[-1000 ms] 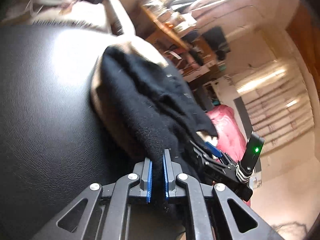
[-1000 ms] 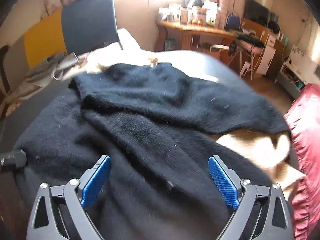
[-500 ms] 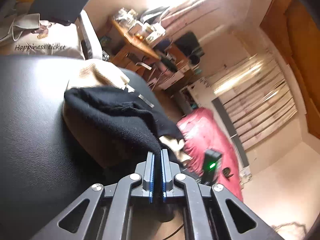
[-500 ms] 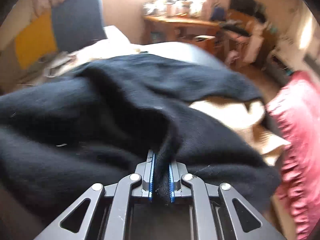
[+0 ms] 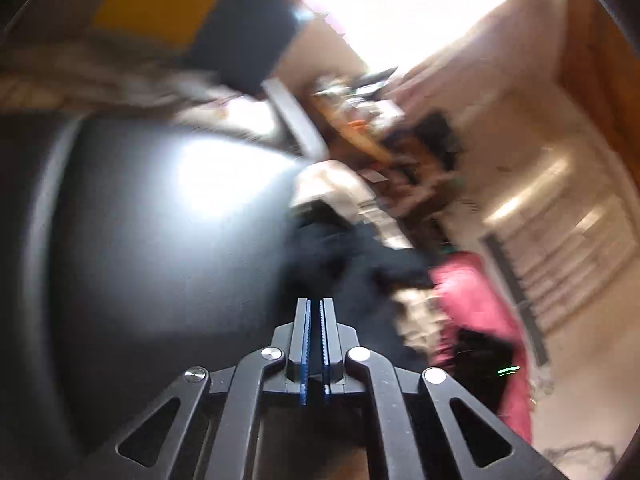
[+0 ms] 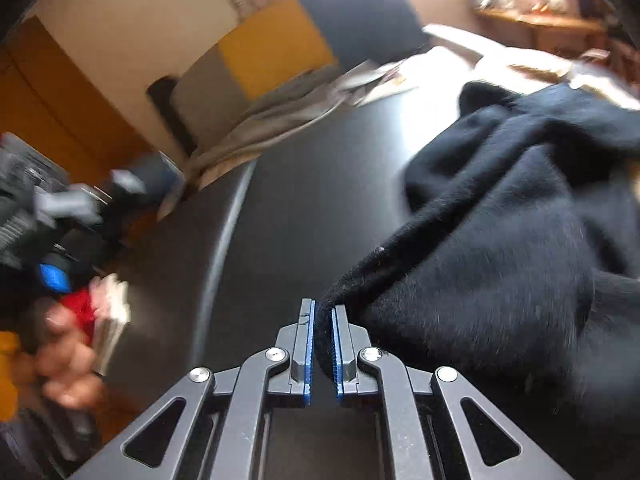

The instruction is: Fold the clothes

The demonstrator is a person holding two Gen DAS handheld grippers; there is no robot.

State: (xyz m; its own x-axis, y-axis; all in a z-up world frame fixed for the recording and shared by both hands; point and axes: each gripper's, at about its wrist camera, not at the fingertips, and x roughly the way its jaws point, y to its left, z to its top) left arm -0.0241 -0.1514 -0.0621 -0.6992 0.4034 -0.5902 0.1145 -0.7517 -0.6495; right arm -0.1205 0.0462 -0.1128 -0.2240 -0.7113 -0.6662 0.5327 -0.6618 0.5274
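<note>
While right gripper (image 6: 323, 346) pinches sweater (image 6: 500, 240) hem | left gripper (image 5: 316, 346) pressed together, cloth unclear | soft, limp, fuzzy: hold edges

A lived-in home bedroom: cluttered wooden desk (image 6: 552, 28), bright window (image 5: 400, 8), clothes strewn over a black surface (image 6: 320, 184).

Black tabletop (image 6: 304, 208) lies bare at left; black sweater (image 6: 520, 232) blocks the right.
</note>
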